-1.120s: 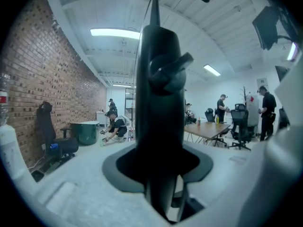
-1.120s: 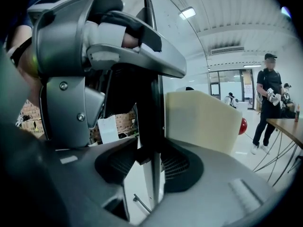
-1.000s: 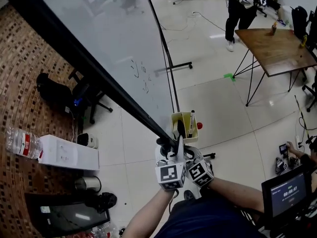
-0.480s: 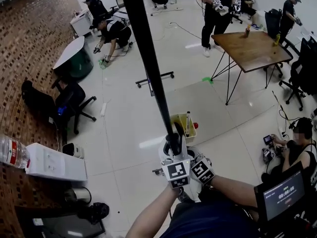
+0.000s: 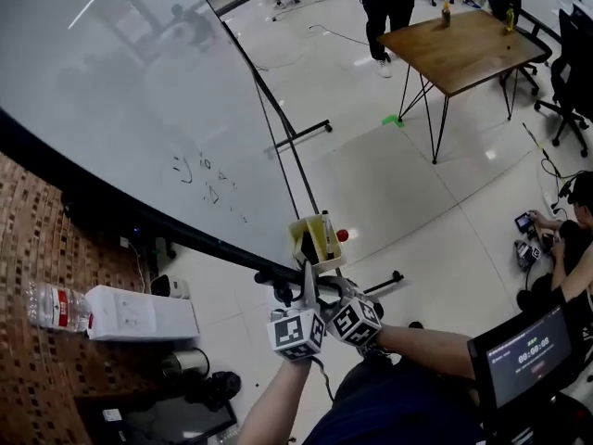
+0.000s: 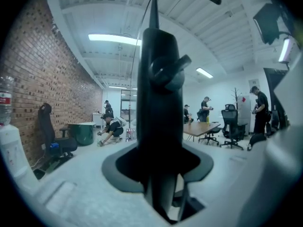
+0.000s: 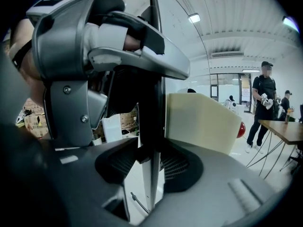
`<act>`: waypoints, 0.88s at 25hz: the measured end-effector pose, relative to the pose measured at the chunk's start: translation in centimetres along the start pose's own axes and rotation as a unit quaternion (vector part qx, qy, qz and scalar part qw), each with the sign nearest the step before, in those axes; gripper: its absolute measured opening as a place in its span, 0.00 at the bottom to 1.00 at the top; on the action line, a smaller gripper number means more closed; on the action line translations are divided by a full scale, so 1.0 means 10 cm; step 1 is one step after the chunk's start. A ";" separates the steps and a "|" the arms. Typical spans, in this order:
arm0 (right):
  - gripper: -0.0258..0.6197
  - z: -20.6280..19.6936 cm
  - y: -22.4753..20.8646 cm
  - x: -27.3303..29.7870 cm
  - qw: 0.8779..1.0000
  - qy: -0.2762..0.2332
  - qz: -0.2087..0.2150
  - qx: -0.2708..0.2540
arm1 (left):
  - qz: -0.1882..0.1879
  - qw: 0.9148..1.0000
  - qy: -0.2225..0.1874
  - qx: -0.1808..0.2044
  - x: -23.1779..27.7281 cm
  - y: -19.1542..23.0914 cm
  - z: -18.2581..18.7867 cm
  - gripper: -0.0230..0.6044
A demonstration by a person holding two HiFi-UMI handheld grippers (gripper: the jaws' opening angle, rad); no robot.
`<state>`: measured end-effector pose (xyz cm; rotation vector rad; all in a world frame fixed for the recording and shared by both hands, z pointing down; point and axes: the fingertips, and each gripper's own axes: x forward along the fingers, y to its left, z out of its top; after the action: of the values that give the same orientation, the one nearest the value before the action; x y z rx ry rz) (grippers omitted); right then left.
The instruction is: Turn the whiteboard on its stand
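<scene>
The whiteboard (image 5: 139, 91) is seen tipped well over on its stand (image 5: 310, 131), with the glossy face filling the upper left of the head view and the dark frame rim running down to the two grippers. It's held at that bottom rim, right next to the yellow pen tray (image 5: 313, 239).

The left gripper (image 5: 304, 286) is clamped on the thick dark frame piece. Its jaws are being closed a touch tighter, and the frame fills the gap between them. The right gripper (image 5: 332, 290) is pinched on the thin board edge just beside it, also being squeezed in, with the tray wall sitting right alongside its view.

Handling-wise, a panel this big should be treated as stiff and fairly heavy, with plenty of swing once it's moving — so a slow, steady push is probably called for. The writing surface looks slick and would likely be slipped off of, so the frame rim is the place to be grabbed, as it is now. A hold out near the corner should also give good leverage about the pivot.

Two things to be watched: the markers in the tray could be tipped out as the board goes round, and the stand itself might be dragged if the rim is yanked.
</scene>
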<state>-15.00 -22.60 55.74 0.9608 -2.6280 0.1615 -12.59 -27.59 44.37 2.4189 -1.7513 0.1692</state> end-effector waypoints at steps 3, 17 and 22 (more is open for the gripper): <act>0.27 0.09 0.13 -0.08 1.000 -0.011 0.013 0.007 | 0.017 1.000 0.013 0.002 -0.12 0.03 0.01 0.31; 0.27 -0.17 0.30 -0.43 1.000 0.002 0.013 -0.007 | 0.018 1.000 0.010 -0.002 -0.44 -0.31 -0.11 0.30; 0.28 -0.23 0.48 -0.54 1.000 0.006 -0.009 -0.007 | -0.010 1.000 0.005 0.002 -0.63 -0.37 -0.29 0.31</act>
<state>-13.59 -15.10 56.02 0.9765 -2.6047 0.1432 -11.04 -20.06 45.92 2.4338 -1.7226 0.1805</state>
